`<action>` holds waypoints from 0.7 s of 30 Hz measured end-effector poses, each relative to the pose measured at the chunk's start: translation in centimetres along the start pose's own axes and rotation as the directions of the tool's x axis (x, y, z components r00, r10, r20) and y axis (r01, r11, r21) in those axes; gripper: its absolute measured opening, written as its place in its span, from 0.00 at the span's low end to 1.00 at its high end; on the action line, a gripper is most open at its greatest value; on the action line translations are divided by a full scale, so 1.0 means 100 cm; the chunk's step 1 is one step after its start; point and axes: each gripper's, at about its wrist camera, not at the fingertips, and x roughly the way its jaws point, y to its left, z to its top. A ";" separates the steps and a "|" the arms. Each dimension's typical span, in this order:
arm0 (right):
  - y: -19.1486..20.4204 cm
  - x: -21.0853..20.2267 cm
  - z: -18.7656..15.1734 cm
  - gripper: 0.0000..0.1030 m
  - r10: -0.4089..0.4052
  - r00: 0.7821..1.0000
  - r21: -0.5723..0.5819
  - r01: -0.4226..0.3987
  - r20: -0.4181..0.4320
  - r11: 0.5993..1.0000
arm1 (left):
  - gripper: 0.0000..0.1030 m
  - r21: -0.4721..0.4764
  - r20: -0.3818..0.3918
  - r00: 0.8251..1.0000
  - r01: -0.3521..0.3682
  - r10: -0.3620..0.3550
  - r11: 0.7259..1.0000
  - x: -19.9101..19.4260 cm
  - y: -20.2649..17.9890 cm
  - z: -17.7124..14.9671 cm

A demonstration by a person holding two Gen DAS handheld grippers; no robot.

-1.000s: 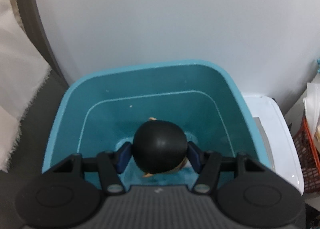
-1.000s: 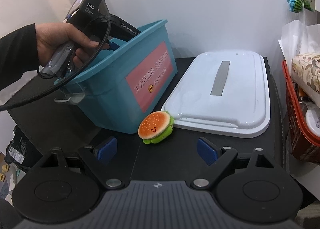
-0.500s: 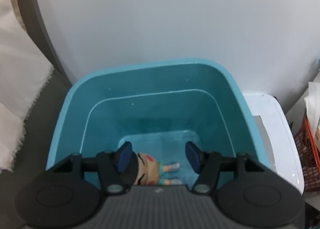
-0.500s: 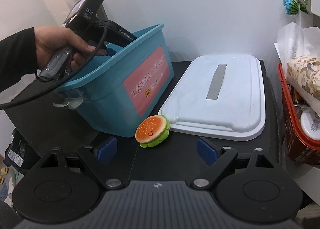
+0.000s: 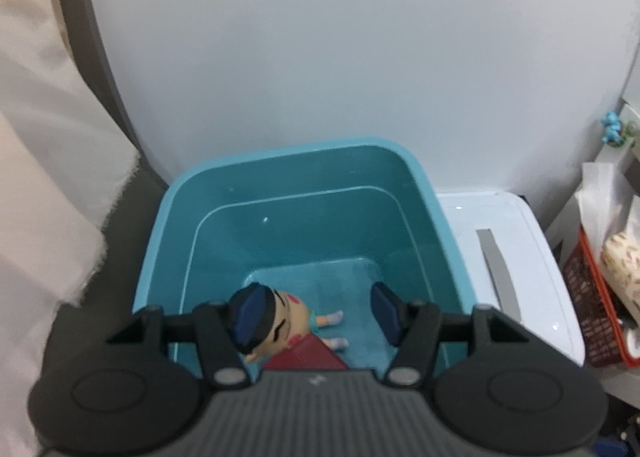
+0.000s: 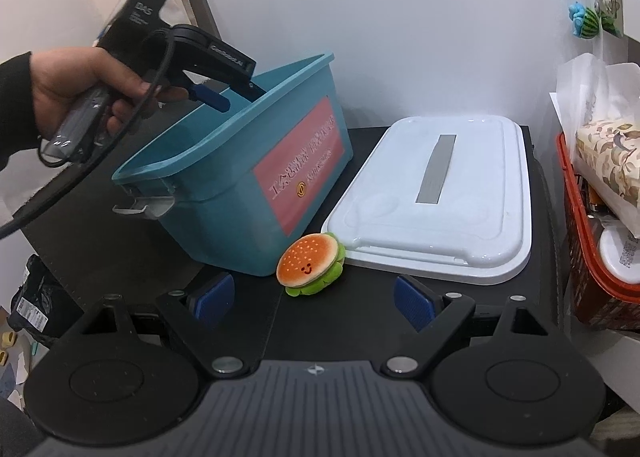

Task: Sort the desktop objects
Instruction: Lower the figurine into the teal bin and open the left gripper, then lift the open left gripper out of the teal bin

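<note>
A small doll (image 5: 286,323) with black hair lies on the floor of the teal bin (image 5: 420,193). My left gripper (image 5: 318,313) hangs open above the bin's near rim, nothing between its blue pads. In the right wrist view a hand holds that left gripper (image 6: 208,95) over the teal bin (image 6: 224,181), which carries a pink label. A plush hamburger (image 6: 311,263) rests on the black table, touching the bin's near corner and the white lid (image 6: 440,197). My right gripper (image 6: 311,303) stands open just in front of the hamburger, apart from it.
A red basket (image 6: 580,257) with a patterned box and paper stands at the right edge. A white wall rises behind the bin. Small toy magnets (image 6: 586,19) hang on the upper right. Beyond the table's left edge, a dark bag (image 6: 34,305) lies on the floor.
The left gripper opened and let the doll fall into the bin, then rose and drew back. The right gripper shifted only slightly towards the hamburger.
</note>
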 end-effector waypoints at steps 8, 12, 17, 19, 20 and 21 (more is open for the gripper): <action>0.003 -0.010 0.000 0.88 0.004 1.000 -0.008 -0.004 0.021 1.000 | 0.60 -0.007 0.053 0.999 0.008 -0.008 1.000 0.032 0.020 -0.016; 0.003 -0.015 -0.001 0.88 0.009 0.999 -0.009 -0.009 0.032 1.000 | 0.60 -0.010 0.080 0.997 0.012 -0.012 1.000 0.047 0.031 -0.023; 0.001 -0.022 -0.003 0.88 0.009 0.999 0.001 -0.009 0.048 1.000 | 0.60 -0.014 0.101 0.995 0.012 -0.011 1.000 0.028 0.026 -0.034; 0.000 -0.025 -0.004 0.88 0.009 0.998 0.005 -0.010 0.054 1.000 | 0.60 -0.013 0.110 0.994 0.012 -0.010 1.000 0.019 0.023 -0.037; -0.001 -0.026 -0.004 0.88 0.009 0.998 0.007 -0.010 0.057 1.000 | 0.60 -0.013 0.115 0.993 0.013 -0.011 1.000 0.016 0.021 -0.039; -0.001 -0.028 -0.004 0.88 0.011 0.998 0.008 -0.011 0.061 1.000 | 0.60 -0.013 0.119 0.993 0.013 -0.012 1.000 0.012 0.019 -0.041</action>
